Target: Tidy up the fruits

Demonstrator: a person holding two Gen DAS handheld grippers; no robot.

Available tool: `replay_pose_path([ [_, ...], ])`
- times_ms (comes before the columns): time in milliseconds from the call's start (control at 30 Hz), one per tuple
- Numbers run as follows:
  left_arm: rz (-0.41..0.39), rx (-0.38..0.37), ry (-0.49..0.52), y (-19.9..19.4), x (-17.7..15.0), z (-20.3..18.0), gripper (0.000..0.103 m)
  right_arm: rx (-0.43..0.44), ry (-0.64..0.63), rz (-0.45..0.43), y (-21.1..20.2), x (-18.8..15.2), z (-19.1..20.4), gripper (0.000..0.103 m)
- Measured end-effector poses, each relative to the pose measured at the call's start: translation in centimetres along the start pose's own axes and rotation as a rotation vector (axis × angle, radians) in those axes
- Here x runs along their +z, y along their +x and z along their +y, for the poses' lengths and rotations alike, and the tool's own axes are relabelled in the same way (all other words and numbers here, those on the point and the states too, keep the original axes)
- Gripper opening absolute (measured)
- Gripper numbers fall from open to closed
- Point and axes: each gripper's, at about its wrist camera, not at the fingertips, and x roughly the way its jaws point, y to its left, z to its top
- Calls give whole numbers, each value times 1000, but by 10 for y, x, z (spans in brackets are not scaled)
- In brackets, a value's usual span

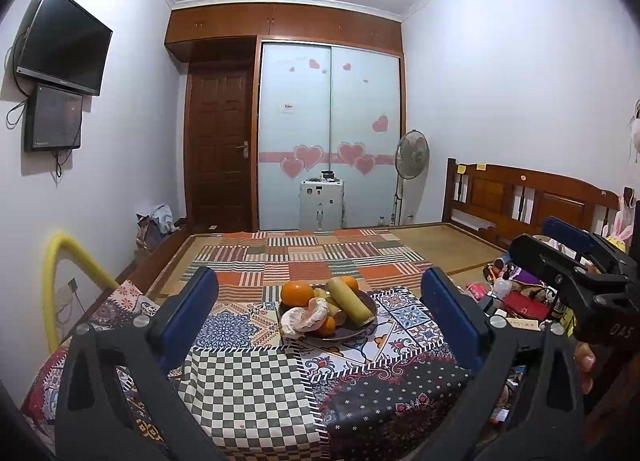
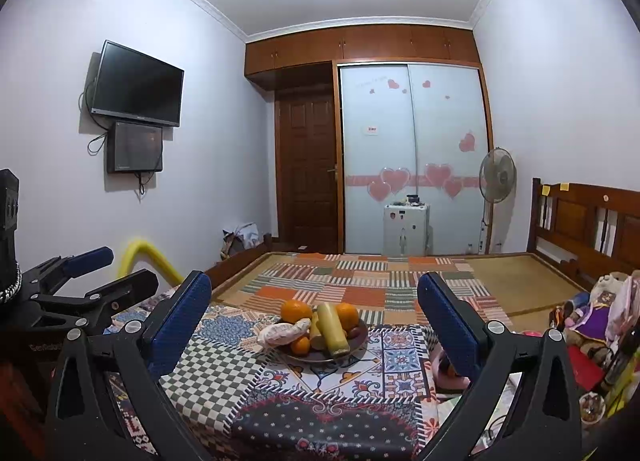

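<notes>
I have both grippers' fingers spread wide and empty, left gripper (image 1: 320, 325) and right gripper (image 2: 316, 325), hovering short of the plate (image 1: 362, 331) of fruit, which sits near the tabletop's (image 1: 248, 377) far edge, oranges (image 1: 297, 293) beside a yellow-green cylinder (image 1: 352, 301)

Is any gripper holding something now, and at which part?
Nothing is held. The left gripper and the right gripper are both open and short of the fruit plate.
</notes>
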Motion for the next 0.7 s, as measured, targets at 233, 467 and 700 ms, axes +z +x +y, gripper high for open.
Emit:
replay_pose_path([
  [233, -7, -5, 16, -2, 1, -3, 103, 1, 4, 0, 0, 1, 0, 103],
  [467, -13, -6, 17, -3, 2, -3, 103, 0, 6, 2, 0, 3, 0, 103],
  [700, -15, -13, 18, -4, 3, -3, 103, 3, 6, 4, 1, 5, 2, 103],
])
